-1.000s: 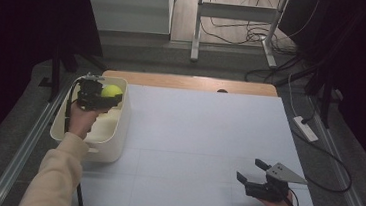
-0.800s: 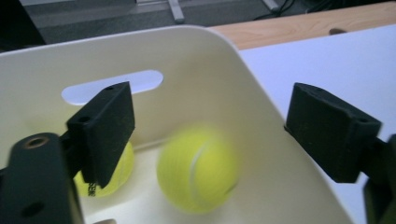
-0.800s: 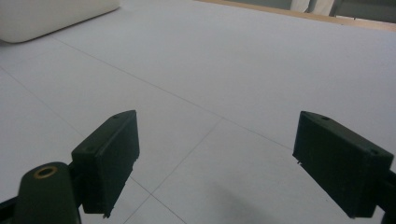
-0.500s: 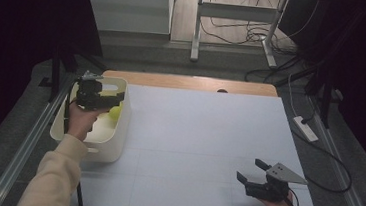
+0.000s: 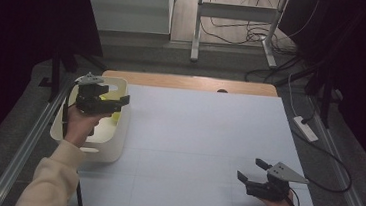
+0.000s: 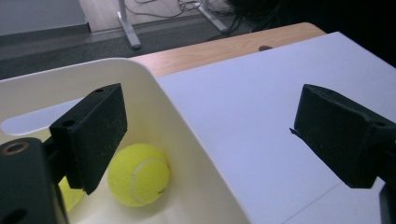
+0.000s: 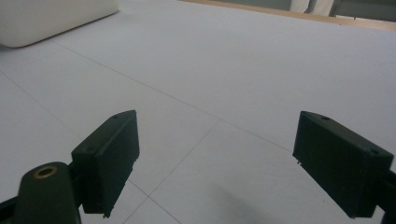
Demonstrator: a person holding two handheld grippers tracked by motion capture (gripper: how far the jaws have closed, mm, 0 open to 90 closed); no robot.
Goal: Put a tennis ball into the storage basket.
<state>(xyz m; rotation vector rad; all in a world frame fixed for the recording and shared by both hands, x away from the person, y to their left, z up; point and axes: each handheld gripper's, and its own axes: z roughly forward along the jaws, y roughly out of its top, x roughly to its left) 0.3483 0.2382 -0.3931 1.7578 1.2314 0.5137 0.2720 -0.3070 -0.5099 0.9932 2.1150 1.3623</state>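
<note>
A yellow tennis ball (image 6: 138, 174) lies in the white bin (image 6: 187, 126), and a second yellow ball (image 6: 70, 195) is partly hidden behind one jaw. My left gripper (image 6: 210, 130) is open and empty, with its jaws straddling the bin's right wall. From the high view, the left gripper (image 5: 120, 103) hovers over the bin (image 5: 117, 142) at the table's left, with a ball (image 5: 115, 116) under it. My right gripper (image 5: 248, 169) sits near the front right of the white table (image 5: 198, 134). The right gripper (image 7: 215, 158) is open with nothing between its fingers.
A bare wooden strip (image 5: 188, 82) runs along the table's back edge. A power strip (image 5: 305, 128) and cables lie on the floor to the right. A metal rail (image 5: 27, 144) runs beside the bin. The bin's corner (image 7: 46, 18) is far from the right gripper.
The left gripper held a tennis ball over the bin, then opened. The ball dropped into the bin. The right gripper stayed still.
</note>
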